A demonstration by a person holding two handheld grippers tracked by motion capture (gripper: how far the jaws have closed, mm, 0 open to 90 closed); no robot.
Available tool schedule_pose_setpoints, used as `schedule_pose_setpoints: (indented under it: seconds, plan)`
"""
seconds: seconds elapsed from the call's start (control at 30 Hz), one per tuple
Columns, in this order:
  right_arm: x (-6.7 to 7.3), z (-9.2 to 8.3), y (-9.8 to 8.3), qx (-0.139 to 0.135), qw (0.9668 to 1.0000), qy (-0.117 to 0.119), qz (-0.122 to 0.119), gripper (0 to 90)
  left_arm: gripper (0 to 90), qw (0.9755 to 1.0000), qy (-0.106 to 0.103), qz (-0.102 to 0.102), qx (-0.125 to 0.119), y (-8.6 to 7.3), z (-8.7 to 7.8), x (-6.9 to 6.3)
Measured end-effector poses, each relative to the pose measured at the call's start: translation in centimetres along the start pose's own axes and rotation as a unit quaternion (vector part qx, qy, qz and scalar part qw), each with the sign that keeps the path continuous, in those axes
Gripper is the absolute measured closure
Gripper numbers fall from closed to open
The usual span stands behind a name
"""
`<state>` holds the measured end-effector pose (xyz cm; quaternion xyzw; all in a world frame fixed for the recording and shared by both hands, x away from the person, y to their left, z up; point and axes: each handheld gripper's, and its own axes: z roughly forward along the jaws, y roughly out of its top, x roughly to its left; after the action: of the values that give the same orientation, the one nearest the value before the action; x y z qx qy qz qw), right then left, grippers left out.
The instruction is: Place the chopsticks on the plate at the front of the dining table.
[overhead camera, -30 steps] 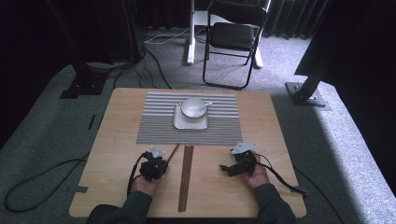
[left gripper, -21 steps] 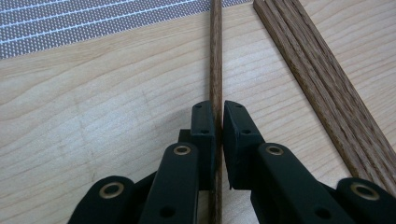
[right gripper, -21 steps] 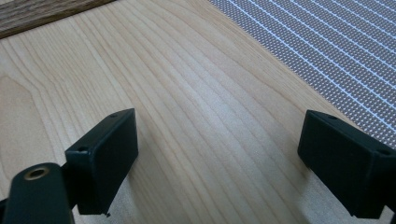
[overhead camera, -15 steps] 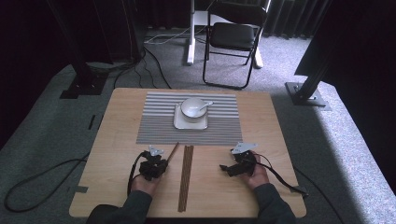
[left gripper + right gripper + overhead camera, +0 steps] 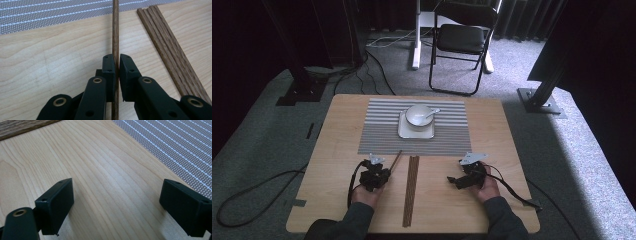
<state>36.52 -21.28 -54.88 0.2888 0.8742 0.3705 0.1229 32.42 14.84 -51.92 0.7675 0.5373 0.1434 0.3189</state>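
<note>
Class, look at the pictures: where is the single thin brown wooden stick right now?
The thin brown wooden stick is clamped in the left gripper, left of the bundle of wooden sticks, pointing toward the striped grey placemat.

High view: fixed above the near edge, facing forward and down, far enough to take the whole table [image 5: 337,200]. Left gripper view: close, low over the wood, looking along its fingers [image 5: 109,72] toward the striped mat [image 5: 50,15]. Right gripper view: equally close, mat [image 5: 180,147] beyond its right fingertip. All three share the mat's near edge [image 5: 412,150] and bare tabletop.
</note>
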Motion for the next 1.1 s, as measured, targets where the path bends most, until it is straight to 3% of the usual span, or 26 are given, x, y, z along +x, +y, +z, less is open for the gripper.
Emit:
schedule_pose_setpoints:
  seconds: [0.27,0.43,1.1]
  plan:
    - [0.0,0.0,0.0,0.000,1.0000,0.000,0.000,11.6,83.7,1.0000,0.005,-0.005,-0.003,0.5,0.0,0.2]
    - [0.0,0.0,0.0,0.000,1.0000,0.000,0.000,11.6,83.7,0.9998,-0.007,-0.017,-0.003,1.0,0.2,0.5]
    - [0.0,0.0,0.0,0.000,1.0000,0.000,0.000,11.6,83.6,0.9992,-0.015,-0.031,-0.020,2.8,0.3,0.8]
